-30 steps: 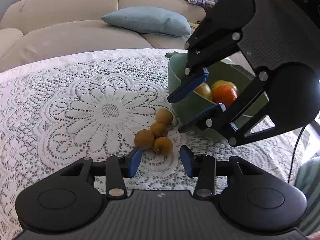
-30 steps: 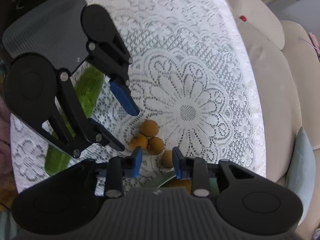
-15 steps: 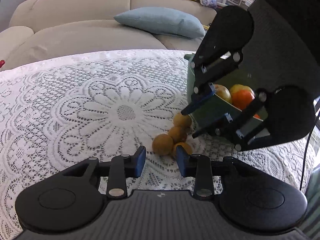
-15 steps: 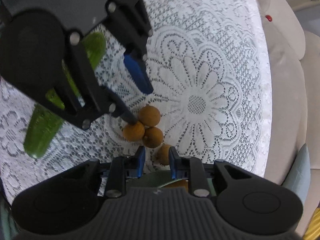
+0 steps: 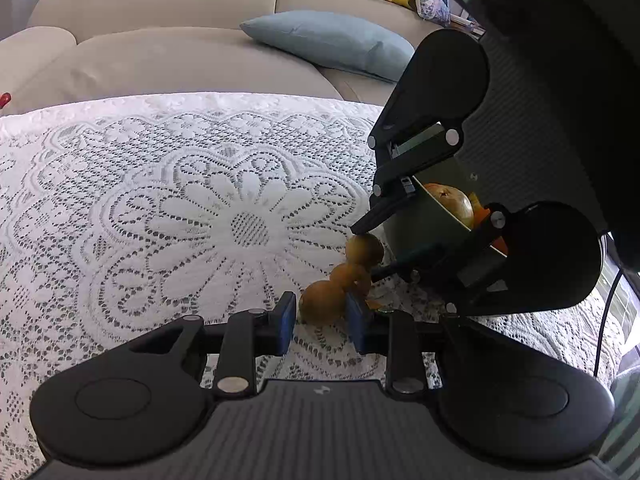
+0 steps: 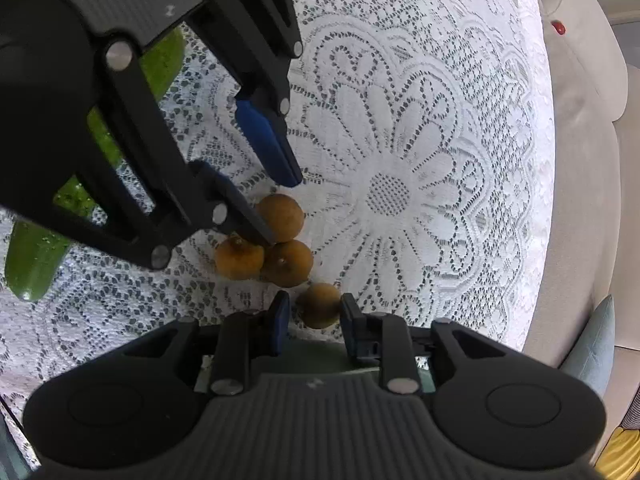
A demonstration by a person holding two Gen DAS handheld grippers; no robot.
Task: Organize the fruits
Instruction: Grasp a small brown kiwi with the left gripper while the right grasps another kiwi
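Four small brown fruits lay clustered on the lace tablecloth [image 5: 160,208] of the counter, touching or nearly touching one another. In the left wrist view, the nearest brown fruit [image 5: 322,304] sat between the blue pads of the left hand-held gripper [image 5: 322,318], whose jaws stood narrowly apart around it, the 3 o'clock pad touching and the 9 o'clock pad just beside it. In the right wrist view, another brown fruit [image 6: 318,306] sat between the pads of the right hand-held gripper [image 6: 312,316], jaws likewise narrow, neither visibly pressed shut. The remaining two fruits [image 6: 286,262] lay at 12 o'clock of that gripper. At 3 o'clock of the cluster in the left view stood a green bowl [image 5: 416,224] holding a yellow-brown fruit [image 5: 450,202] and an orange one, largely hidden. A green cucumber [image 6: 36,256] lay at 9 o'clock in the right view. Beyond the counter, at 12 o'clock, a beige sofa [image 5: 160,48] carried a pale blue cushion [image 5: 332,42]. No legible writing was visible.
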